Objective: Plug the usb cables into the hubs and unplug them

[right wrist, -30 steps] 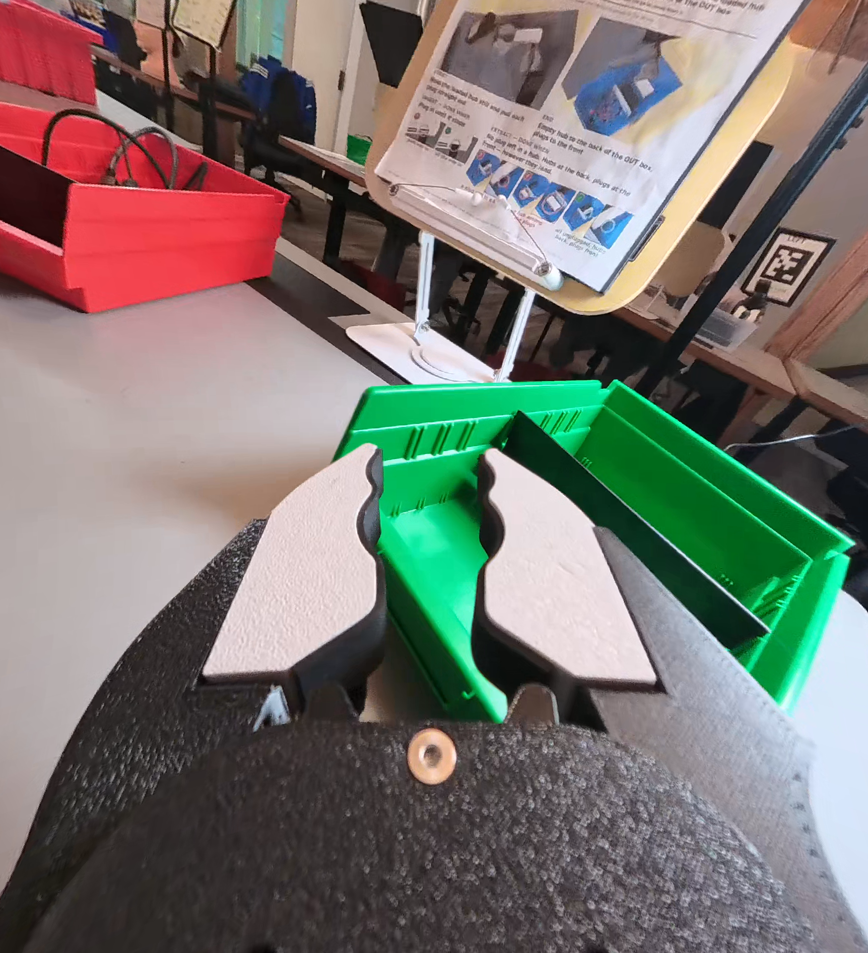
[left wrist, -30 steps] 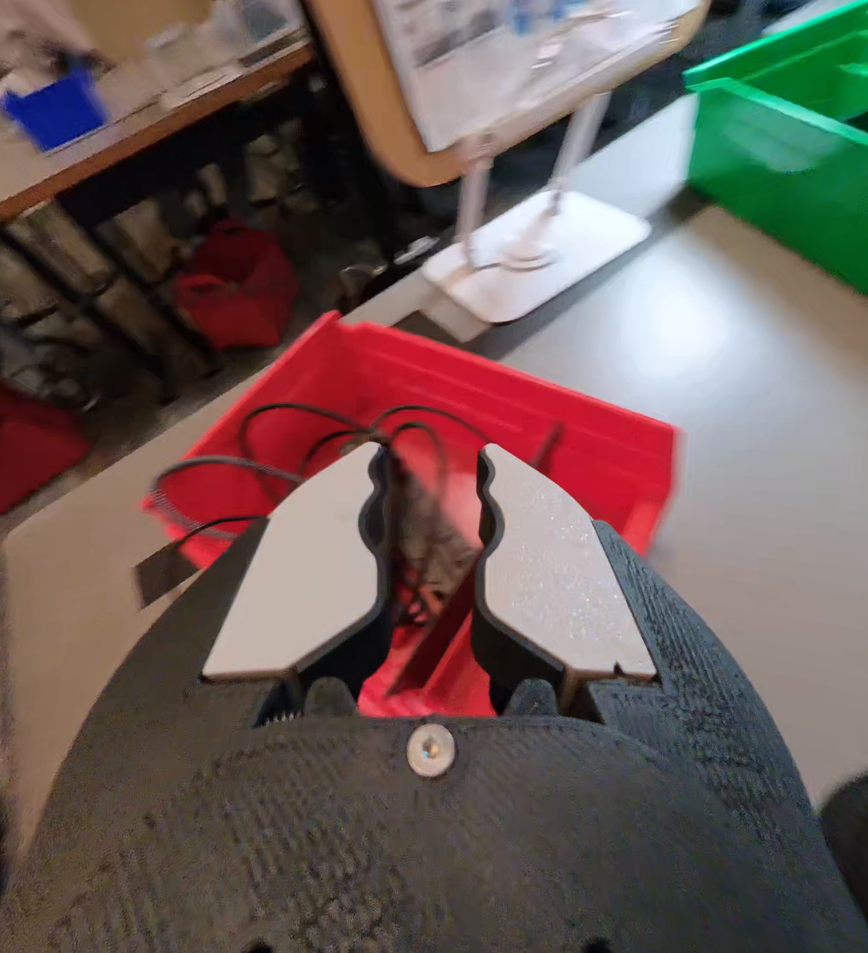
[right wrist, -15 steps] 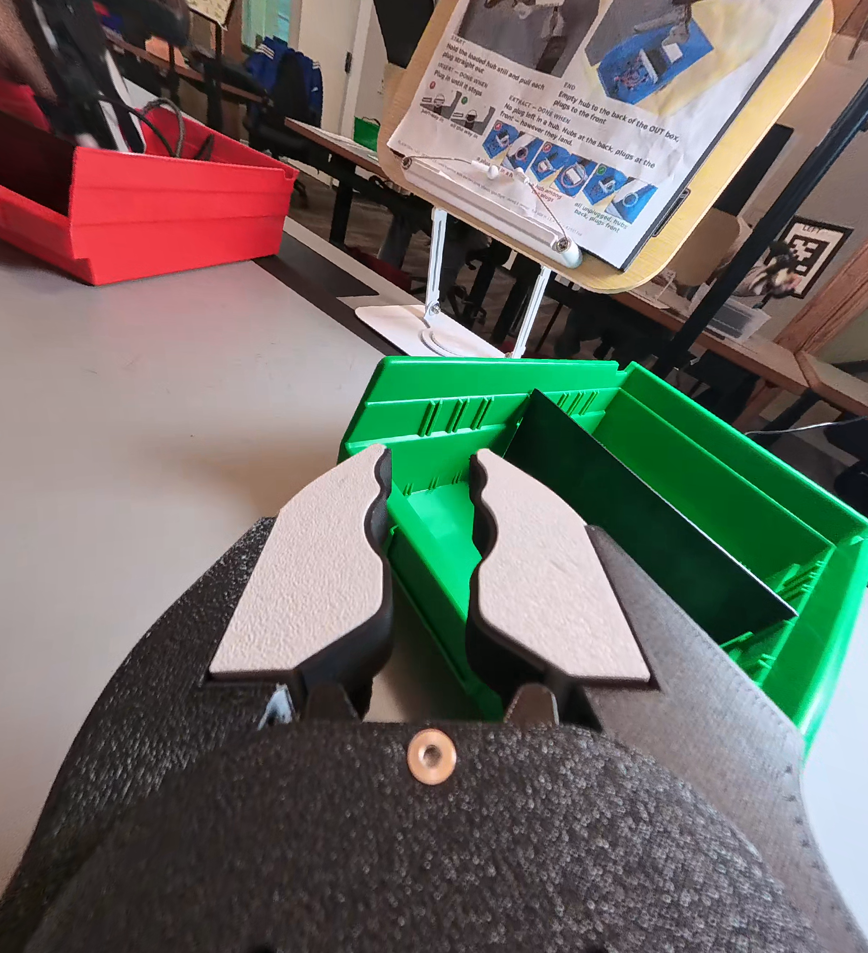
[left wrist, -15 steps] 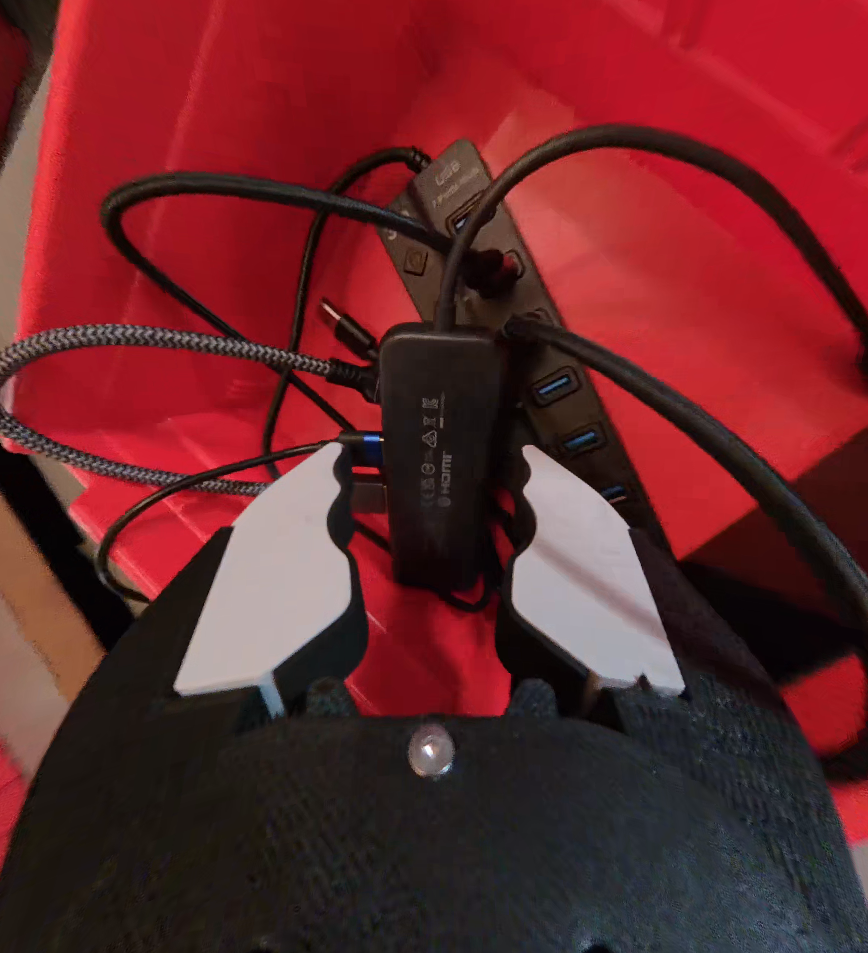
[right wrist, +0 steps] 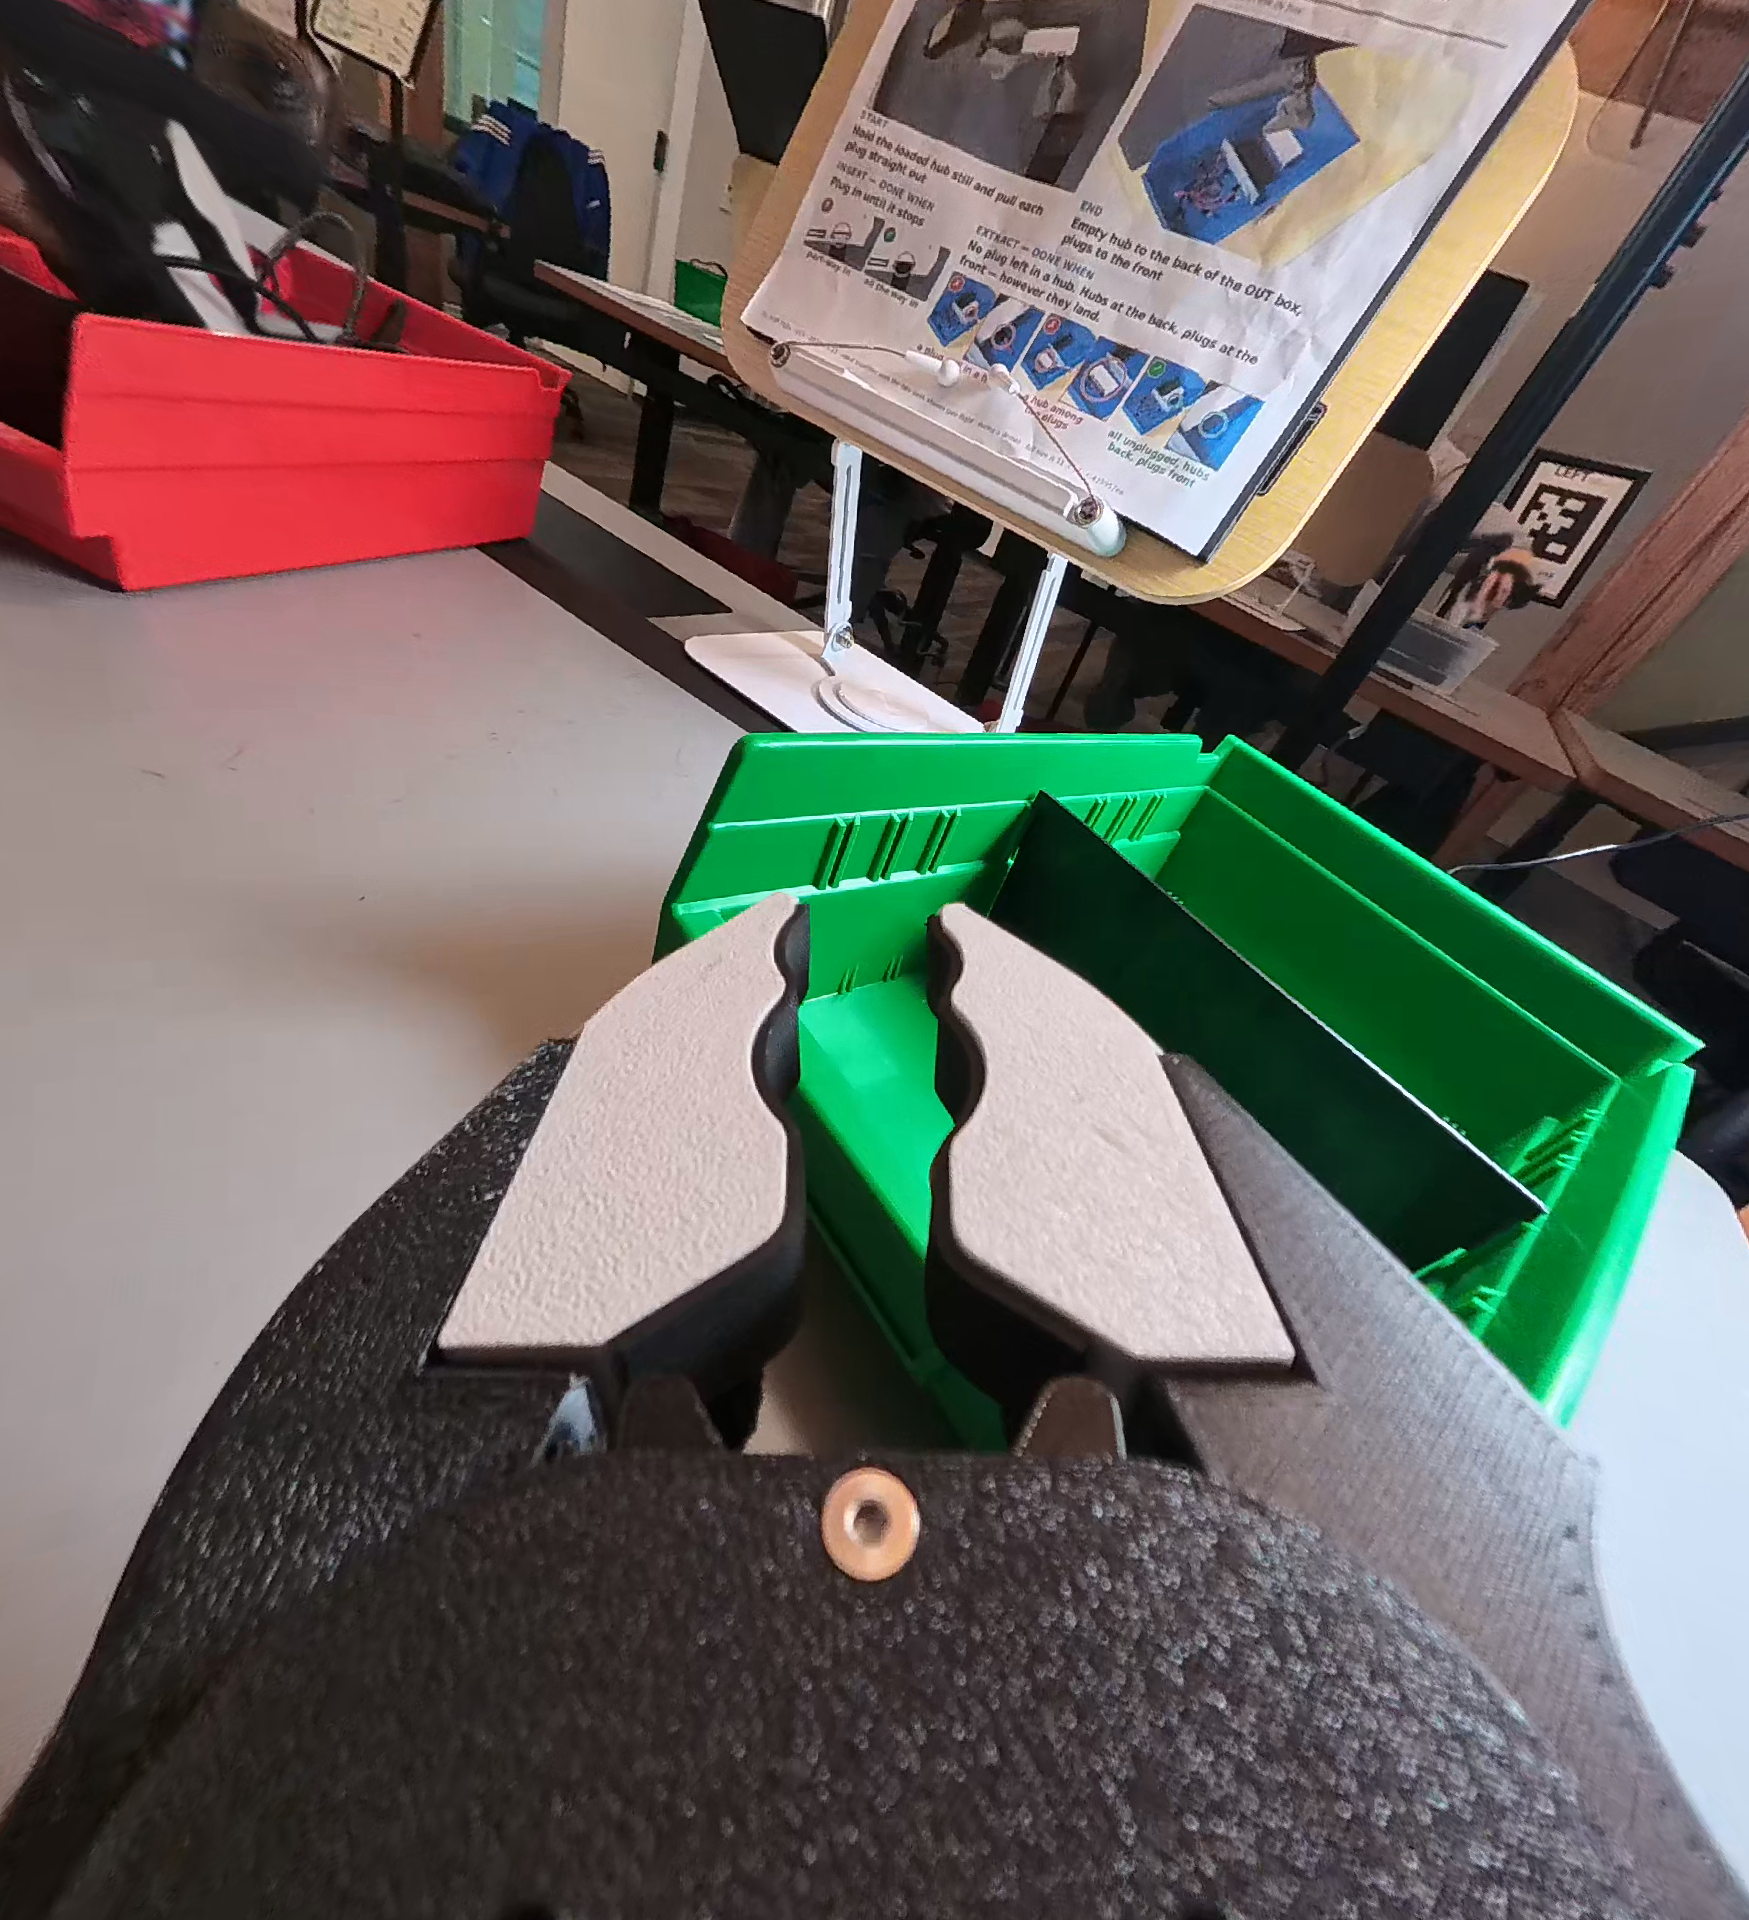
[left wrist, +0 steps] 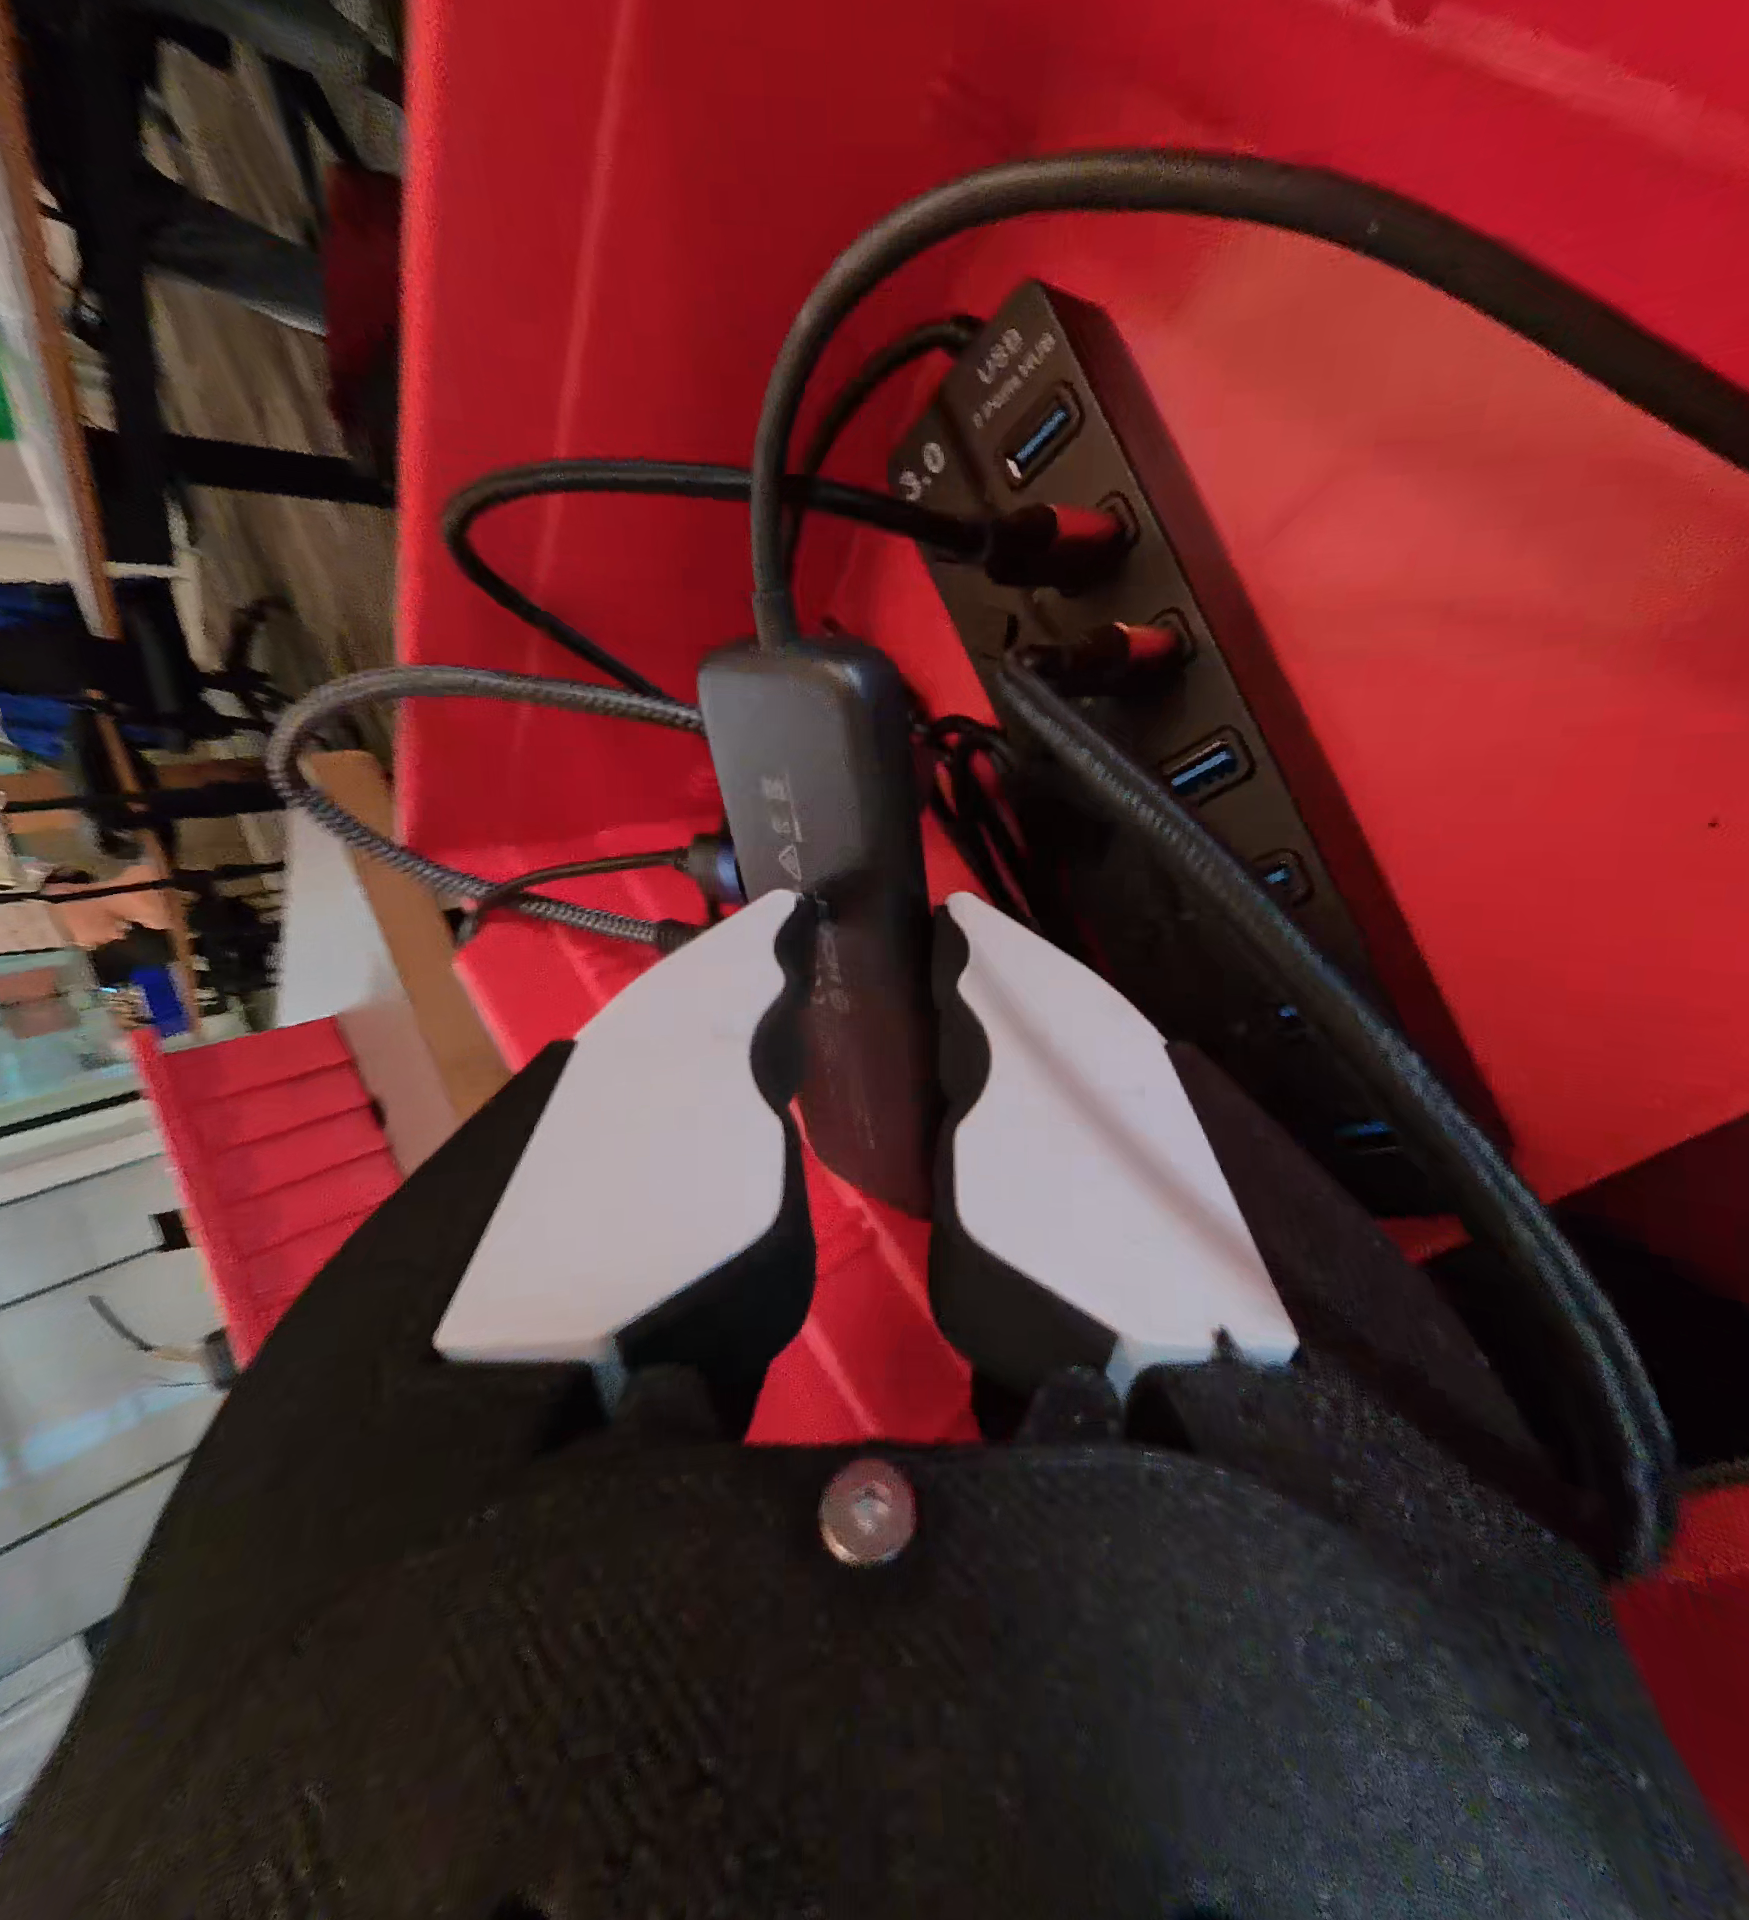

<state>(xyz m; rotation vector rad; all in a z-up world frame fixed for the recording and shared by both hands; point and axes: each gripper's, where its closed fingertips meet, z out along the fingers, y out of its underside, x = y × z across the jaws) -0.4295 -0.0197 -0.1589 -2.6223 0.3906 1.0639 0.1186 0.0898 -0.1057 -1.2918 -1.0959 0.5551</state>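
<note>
In the left wrist view, a braided cable [left wrist: 382, 821] loops in from the left edge to the small dark hub [left wrist: 818, 831] at centre, which the left gripper [left wrist: 868, 920] clamps inside the red bin [left wrist: 1472, 727]; the long multi-port hub [left wrist: 1192, 707] lies to the right. The right gripper [right wrist: 868, 925] is parted and empty over the green bin [right wrist: 1317, 935].

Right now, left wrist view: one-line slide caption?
Left gripper fingers shut on small black hub, cables still attached, beside long multiport hub in red bin.
</note>
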